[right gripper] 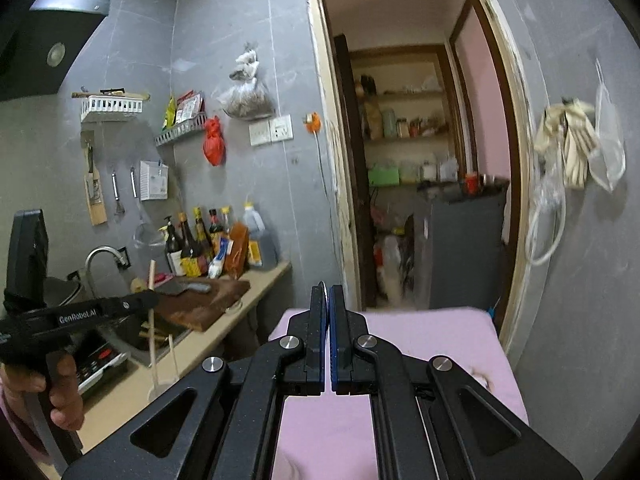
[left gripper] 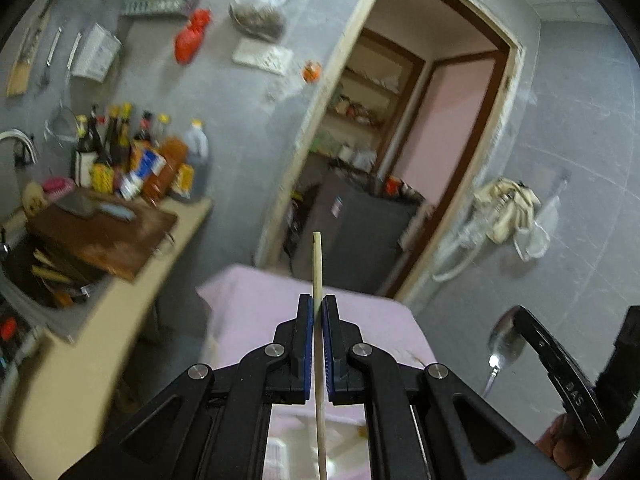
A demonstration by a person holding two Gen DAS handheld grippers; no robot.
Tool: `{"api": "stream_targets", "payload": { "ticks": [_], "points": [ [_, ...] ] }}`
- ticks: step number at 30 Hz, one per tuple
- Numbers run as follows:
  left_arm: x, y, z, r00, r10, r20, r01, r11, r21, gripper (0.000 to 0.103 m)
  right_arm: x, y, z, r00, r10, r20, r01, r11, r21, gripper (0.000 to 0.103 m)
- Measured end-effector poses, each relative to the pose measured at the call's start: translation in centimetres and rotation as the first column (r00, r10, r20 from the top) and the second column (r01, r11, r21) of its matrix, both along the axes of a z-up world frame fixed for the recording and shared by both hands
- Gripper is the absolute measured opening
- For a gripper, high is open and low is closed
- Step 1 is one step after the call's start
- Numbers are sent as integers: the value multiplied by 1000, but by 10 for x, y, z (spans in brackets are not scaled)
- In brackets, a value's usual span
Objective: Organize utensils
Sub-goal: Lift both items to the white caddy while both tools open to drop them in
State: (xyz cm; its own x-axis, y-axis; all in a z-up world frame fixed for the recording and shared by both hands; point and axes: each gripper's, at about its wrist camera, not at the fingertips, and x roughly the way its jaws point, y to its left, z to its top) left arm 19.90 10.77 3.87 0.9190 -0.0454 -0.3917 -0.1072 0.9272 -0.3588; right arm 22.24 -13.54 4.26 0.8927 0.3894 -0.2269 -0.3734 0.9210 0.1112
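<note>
My left gripper [left gripper: 318, 300] is shut on a pale wooden chopstick [left gripper: 317, 264], which stands upright between the blue pads and pokes out above them. In the right wrist view the left gripper [right gripper: 152, 300] shows side-on, a hand on its grip, with the chopstick [right gripper: 151, 276] crossing its tip. My right gripper [right gripper: 329, 292] has its pads pressed together, and nothing shows between them in its own view. The left wrist view shows the right gripper [left gripper: 524, 316] in mid-air with a metal spoon [left gripper: 505, 338] at its tip, bowl up and handle hanging down. Both grippers are above a pink-covered table [right gripper: 440, 340].
A counter [right gripper: 224, 336] runs along the left with a wooden cutting board [right gripper: 208, 304], a cleaver, sauce bottles [right gripper: 208, 240] and a sink with a tap [right gripper: 100, 256]. An open doorway [right gripper: 420, 160] is ahead. Bags hang on the right wall [right gripper: 572, 148].
</note>
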Motion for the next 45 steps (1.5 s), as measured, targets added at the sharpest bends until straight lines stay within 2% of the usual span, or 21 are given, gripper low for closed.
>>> {"api": "stream_targets", "payload": {
  "ticks": [4, 9, 16, 21, 27, 35, 39, 41, 44, 45],
  "points": [
    [11, 29, 3, 998, 35, 43, -37, 999, 27, 5, 2, 31, 3, 998, -44, 43, 47, 997, -58, 2],
    [19, 42, -6, 998, 37, 45, -40, 998, 57, 5, 4, 58, -6, 996, -68, 61, 76, 989, -128, 2],
    [20, 33, -36, 999, 33, 41, -39, 990, 139, 5, 9, 81, -28, 990, -119, 78, 134, 967, -218, 2],
    [17, 27, -56, 999, 44, 14, -45, 988, 148, 5, 9, 93, -44, 992, -111, 56, 121, 959, -258, 2],
    [11, 24, -66, 999, 47, -16, -44, 986, 161, 5, 6, 93, -56, 996, -94, 3, 92, 964, -248, 2],
    [7, 28, -71, 995, 25, -92, -13, 992, 128, 6, 3, 79, -63, 997, -36, -68, 23, 982, -185, 3],
    [5, 29, -71, 993, 15, -120, -1, 994, 113, 8, 0, 71, -62, 996, -35, -86, 20, 986, -168, 14],
    [4, 28, -71, 992, 12, -128, 2, 994, 110, 11, -3, 64, -60, 996, -45, -83, 31, 987, -159, 27],
    [-1, 24, -66, 993, 3, -116, 10, 994, 104, 25, -8, 53, -53, 995, -54, -79, 43, 989, -138, 36],
    [-4, 22, -63, 995, -1, -101, 11, 995, 100, 35, -10, 48, -51, 995, -57, -77, 47, 990, -131, 37]
  ]
}}
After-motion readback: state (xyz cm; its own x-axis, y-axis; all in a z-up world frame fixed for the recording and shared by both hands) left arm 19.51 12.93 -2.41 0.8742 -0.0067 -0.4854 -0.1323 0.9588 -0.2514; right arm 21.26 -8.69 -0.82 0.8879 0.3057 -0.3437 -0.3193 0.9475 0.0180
